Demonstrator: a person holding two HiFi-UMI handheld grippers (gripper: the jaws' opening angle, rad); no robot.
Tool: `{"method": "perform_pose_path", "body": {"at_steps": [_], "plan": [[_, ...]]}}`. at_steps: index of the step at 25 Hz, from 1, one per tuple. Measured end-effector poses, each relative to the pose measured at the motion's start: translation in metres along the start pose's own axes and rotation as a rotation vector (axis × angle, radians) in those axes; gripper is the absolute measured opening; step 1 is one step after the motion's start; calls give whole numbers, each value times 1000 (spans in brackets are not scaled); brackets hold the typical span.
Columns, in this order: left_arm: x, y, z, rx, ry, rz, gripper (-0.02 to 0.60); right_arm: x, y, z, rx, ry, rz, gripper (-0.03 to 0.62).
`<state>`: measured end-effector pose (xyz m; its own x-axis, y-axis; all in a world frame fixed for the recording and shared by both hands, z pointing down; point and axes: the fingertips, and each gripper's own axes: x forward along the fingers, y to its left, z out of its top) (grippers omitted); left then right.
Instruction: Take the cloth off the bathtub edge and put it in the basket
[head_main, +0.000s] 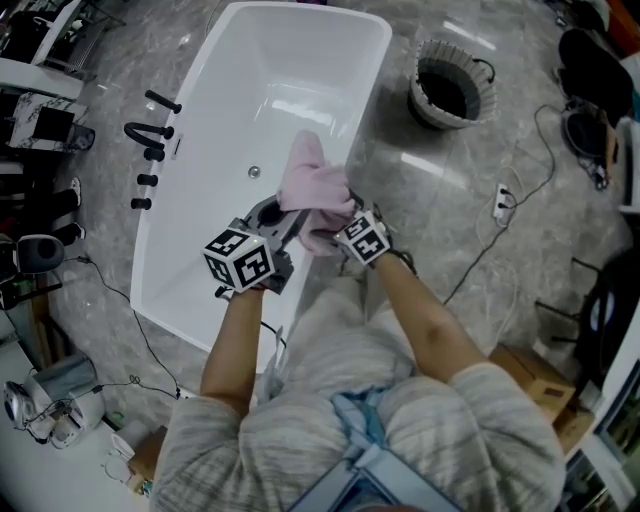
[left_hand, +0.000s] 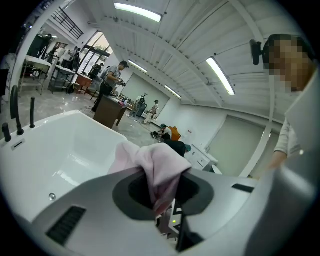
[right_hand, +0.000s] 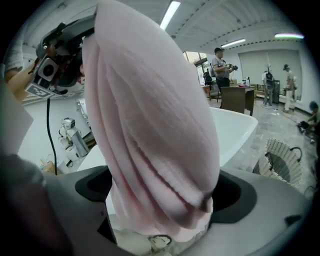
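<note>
A pink cloth (head_main: 312, 190) hangs bunched between my two grippers over the near right rim of the white bathtub (head_main: 355, 110). My left gripper (head_main: 280, 222) is shut on one end of it; in the left gripper view the cloth (left_hand: 155, 167) is pinched in the narrow gap of that gripper (left_hand: 162, 200). My right gripper (head_main: 338, 228) stands open, its jaws wide. A thick fold of the cloth (right_hand: 150, 125) fills this gripper (right_hand: 160, 205) and blocks most of its view. The round wicker basket (head_main: 452, 85) stands on the floor right of the tub, also in the right gripper view (right_hand: 285, 160).
Black floor taps (head_main: 150, 130) stand left of the tub. A power strip (head_main: 503, 203) with its cable lies on the marble floor to the right. Cardboard boxes (head_main: 535, 375) sit at the lower right. People stand at distant tables (left_hand: 112, 80).
</note>
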<state>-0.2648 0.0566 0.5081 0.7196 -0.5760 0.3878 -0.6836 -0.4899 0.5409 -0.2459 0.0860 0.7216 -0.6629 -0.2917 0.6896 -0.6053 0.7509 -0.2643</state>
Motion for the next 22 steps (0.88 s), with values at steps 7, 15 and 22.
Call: {"method": "perform_pose_path", "body": {"at_steps": [7, 15, 22], "plan": [[7, -26, 18, 20, -15, -79, 67, 9, -2, 4, 17, 47, 27, 574], [4, -32, 43, 36, -55, -106, 67, -1, 0, 18, 68, 45, 57, 232], [2, -25, 61, 38, -102, -96, 67, -20, -17, 26, 90, 22, 35, 25]]}}
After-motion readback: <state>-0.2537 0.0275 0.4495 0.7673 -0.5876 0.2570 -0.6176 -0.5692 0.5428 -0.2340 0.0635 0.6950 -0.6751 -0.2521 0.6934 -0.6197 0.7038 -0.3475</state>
